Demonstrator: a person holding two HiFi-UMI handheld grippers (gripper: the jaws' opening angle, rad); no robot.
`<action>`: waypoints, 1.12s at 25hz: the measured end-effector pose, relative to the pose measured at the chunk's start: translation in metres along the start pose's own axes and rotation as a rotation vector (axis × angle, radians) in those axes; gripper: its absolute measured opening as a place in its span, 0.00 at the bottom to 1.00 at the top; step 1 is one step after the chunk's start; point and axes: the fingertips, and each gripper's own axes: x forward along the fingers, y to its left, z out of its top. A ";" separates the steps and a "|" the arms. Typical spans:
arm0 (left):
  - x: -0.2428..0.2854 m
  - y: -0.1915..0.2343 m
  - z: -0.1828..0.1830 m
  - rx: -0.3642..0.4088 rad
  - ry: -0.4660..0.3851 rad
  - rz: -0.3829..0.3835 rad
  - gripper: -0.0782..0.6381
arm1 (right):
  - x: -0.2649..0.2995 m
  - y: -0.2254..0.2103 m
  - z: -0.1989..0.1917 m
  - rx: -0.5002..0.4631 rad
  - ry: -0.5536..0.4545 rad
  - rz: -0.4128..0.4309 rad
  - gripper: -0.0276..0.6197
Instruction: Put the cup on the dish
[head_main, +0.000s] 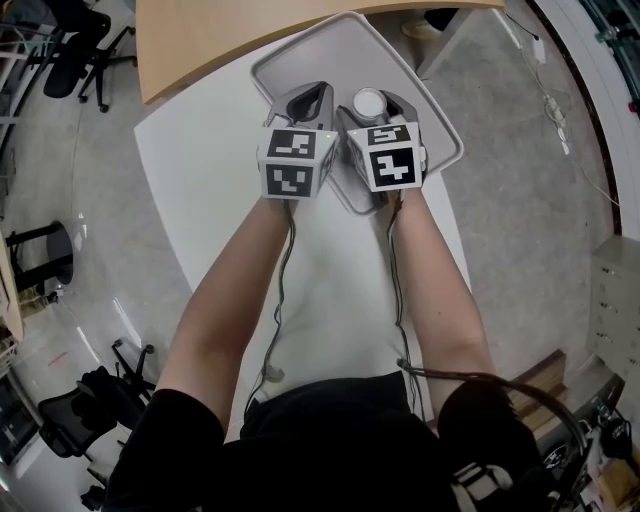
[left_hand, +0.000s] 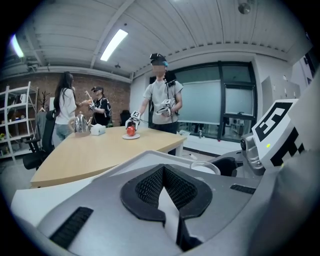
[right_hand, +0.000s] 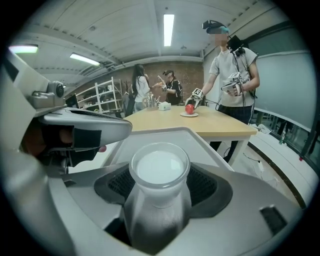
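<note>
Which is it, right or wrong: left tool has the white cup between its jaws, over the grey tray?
Wrong tool. The right tool has the white cup between its jaws, over the grey tray; the right gripper view shows it. The left tool is shut on nothing.

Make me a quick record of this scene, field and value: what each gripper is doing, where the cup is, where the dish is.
left gripper: jaws together, nothing between them, held over the dish
right gripper: closed on the cup, close beside the left gripper
cup: white, upright, open end up, between the right jaws
dish: grey tray at the far end of the white table
cup over dish: yes
cup resting on dish: cannot tell
</note>
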 end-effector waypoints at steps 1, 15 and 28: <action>-0.003 0.000 0.001 0.001 -0.001 0.001 0.12 | -0.003 -0.001 0.001 0.001 -0.005 -0.006 0.45; -0.066 -0.028 0.025 0.045 -0.021 0.005 0.12 | -0.077 0.017 0.000 0.000 0.011 -0.030 0.45; -0.164 -0.065 0.075 0.062 -0.141 -0.014 0.12 | -0.201 0.046 0.051 -0.020 -0.205 -0.168 0.22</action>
